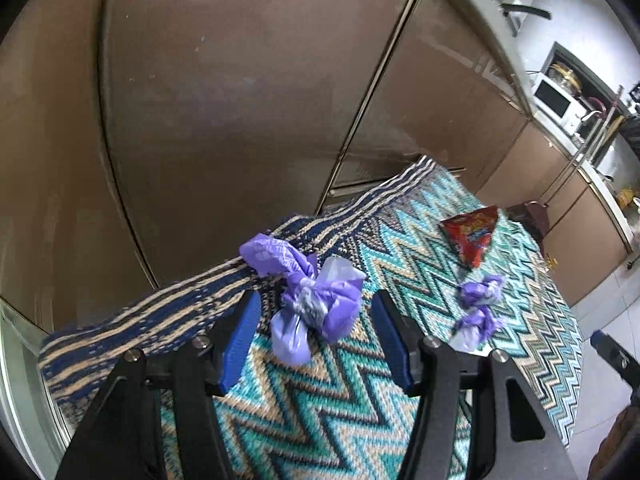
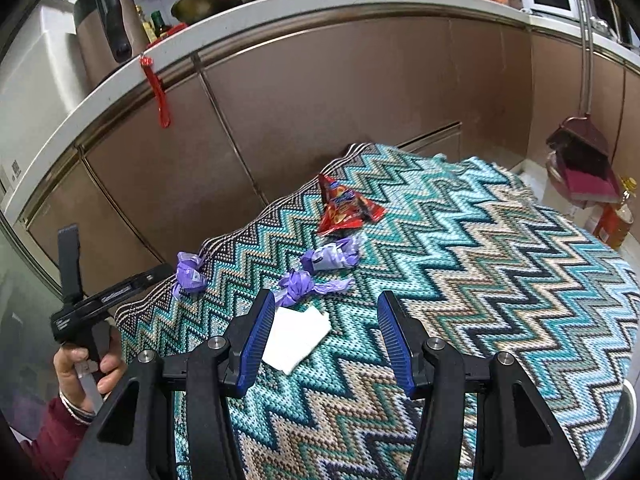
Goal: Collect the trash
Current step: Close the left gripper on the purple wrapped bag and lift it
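Note:
Trash lies on a zigzag-patterned mat (image 1: pixel 400 240) (image 2: pixel 480 240). A crumpled purple plastic bag (image 1: pixel 308 296) sits between the tips of my open left gripper (image 1: pixel 316 308); the jaws stand apart on either side of it. It also shows at the mat's left edge in the right wrist view (image 2: pixel 190 274). Two more purple wads (image 1: pixel 480 290) (image 1: pixel 476 324) (image 2: pixel 334 256) (image 2: pixel 304 286) and a red snack wrapper (image 1: pixel 472 236) (image 2: pixel 344 206) lie farther along. My right gripper (image 2: pixel 326 312) is open and empty above a white tissue (image 2: pixel 296 336).
Brown cabinet fronts (image 1: pixel 240 100) (image 2: pixel 320 100) stand right behind the mat under a white countertop (image 2: pixel 280 0). A dark red dustpan (image 2: pixel 584 164) leans at the right. An oil bottle (image 2: pixel 616 220) stands on the floor. A microwave (image 1: pixel 556 100) sits on the counter.

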Tool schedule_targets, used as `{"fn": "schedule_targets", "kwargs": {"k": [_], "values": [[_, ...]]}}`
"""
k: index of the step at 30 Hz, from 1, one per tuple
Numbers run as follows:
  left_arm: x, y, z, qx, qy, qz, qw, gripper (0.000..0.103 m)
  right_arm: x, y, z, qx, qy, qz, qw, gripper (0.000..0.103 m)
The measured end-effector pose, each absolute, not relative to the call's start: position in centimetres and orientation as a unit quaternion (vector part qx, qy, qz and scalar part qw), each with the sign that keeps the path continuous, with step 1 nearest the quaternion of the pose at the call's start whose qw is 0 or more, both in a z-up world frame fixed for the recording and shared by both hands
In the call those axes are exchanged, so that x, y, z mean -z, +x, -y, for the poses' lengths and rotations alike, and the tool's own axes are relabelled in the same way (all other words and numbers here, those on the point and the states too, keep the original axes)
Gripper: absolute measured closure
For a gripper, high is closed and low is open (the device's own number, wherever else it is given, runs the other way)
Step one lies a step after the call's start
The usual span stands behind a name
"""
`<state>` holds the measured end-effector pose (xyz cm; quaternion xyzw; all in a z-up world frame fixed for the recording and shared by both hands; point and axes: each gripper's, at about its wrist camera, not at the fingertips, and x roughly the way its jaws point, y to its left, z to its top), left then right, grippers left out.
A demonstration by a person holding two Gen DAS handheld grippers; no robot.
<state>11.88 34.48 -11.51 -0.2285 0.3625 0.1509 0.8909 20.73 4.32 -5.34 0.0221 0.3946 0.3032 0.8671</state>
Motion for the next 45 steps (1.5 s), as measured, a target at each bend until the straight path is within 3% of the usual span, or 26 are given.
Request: {"fn": "schedule_targets", "kwargs": {"k": [8,9,22,45], "values": [[13.4,14.5,-34.4,-0.165,-0.231,-0.374,0.883,0.049,7.4,21.8,-7.0,-0.318,0.009,-0.416,0.852,0.05],[13.6,14.6,-34.4,-0.166,-0.229,-0.375,0.883,0.057,7.8,22.0,-7.2,-0.319,0.008,-0.419,0.85,0.05],[14.2,14.4,-34.1,-0.146,-0.23,-0.36,0.892,0.07,10.2,23.0,-8.0,-0.322,0.012,-0.437,0.84,0.05],[12.1,12.6,-32.5,-0.1,-0.215,-0.323,0.916,0.072,10.6,24.5,-10.4,-0.341,-0.02,-0.425,0.838,0.048]]}}
